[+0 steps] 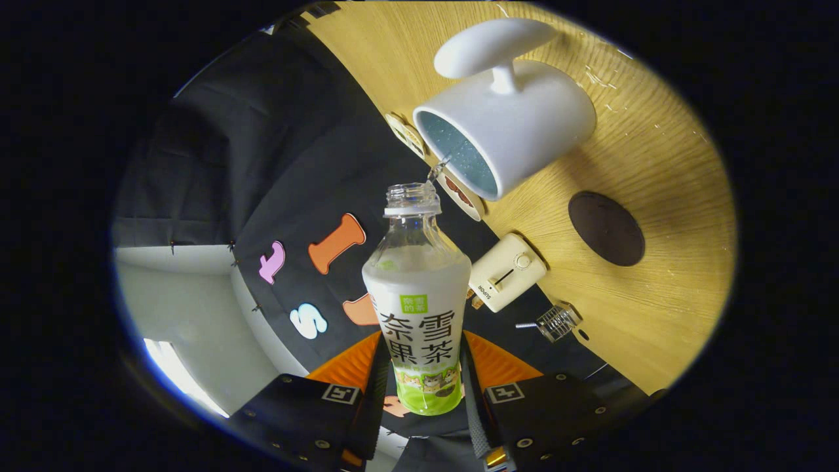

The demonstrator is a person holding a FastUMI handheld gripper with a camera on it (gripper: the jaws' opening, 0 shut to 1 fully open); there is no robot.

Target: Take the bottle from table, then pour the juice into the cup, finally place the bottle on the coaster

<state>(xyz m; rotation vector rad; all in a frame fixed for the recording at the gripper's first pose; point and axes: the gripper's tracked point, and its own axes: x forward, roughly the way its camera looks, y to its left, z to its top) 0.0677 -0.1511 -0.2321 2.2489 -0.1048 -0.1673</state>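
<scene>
Gripper (423, 393) clamped on the bottle (417, 295) — both fingers press its lower body from either side, label end sitting between them. Bottle runs straight out ahead of the fingers, uncapped neck farthest away. The whole view is rolled, so the table (662, 164) reads as a tilted plane.

Bottle mouth sits just at the rim of the cup (508, 121); a thin clear stream bridges the mouth and the rim. Cup interior is speckled blue-grey, and I can't tell any fill level inside.

Materials and shapes:
- bottle: clear ribbed plastic neck with threaded mouth, body wrapped in a white and green printed sleeve
- cup: matte white ceramic, cylindrical, with a broad flat handle on a short stem
- coaster (606, 228): dark brown flat disc, bare, lying on the table beyond the cup and well apart from the bottle
- table: light wood with visible grain
- small cream toaster (506, 272) near the table edge, wire rack (557, 321) beside it
</scene>
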